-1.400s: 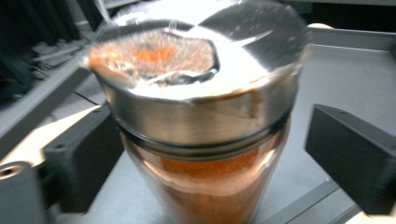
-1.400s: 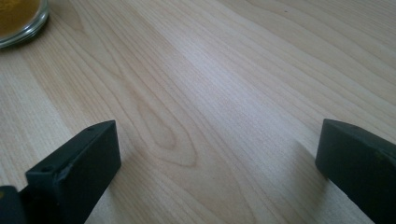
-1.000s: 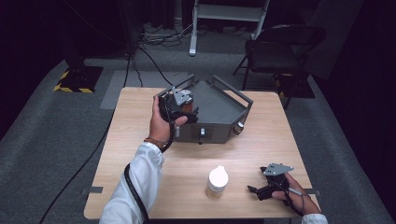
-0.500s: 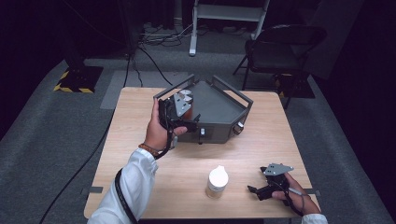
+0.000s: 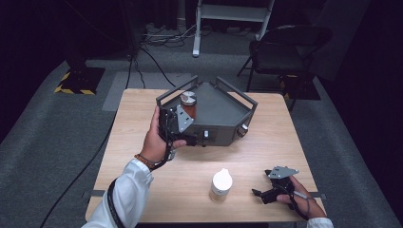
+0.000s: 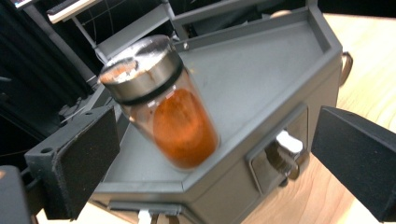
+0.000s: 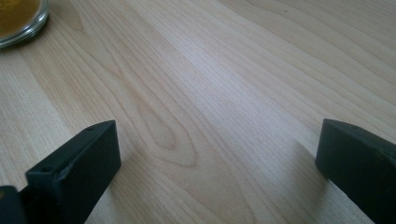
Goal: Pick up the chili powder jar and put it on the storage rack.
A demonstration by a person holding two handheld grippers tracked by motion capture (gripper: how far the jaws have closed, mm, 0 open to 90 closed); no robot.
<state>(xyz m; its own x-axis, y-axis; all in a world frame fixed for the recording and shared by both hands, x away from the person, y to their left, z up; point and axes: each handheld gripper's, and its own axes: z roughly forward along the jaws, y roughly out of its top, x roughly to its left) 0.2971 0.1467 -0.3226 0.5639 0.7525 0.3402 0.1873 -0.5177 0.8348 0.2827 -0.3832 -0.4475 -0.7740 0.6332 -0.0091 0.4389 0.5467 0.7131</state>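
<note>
Two spice jars (image 5: 188,103) (image 5: 221,185), one grey tray (image 5: 223,114), one table (image 5: 142,123), two hand-held grippers (image 5: 177,124) (image 5: 264,193).

The jar (image 6: 161,105) ahead of the left gripper (image 6: 210,154), between its spread jaws, is clear glass with rust-orange powder inside, a brushed silver lid dusted white on top and a black ring beneath the lid; the tray (image 6: 261,84) under it is flat dark grey, with a pale off-white knob on its front face; the left gripper's jaws are matt black with charcoal pads; the table (image 7: 224,93) below the right gripper (image 7: 217,163) is pale blond wood with wavy tan grain; up and left of that gripper's black jaws, a clear bottle (image 7: 18,18) shows mustard-yellow contents; its cap is white (image 5: 221,179)
</note>
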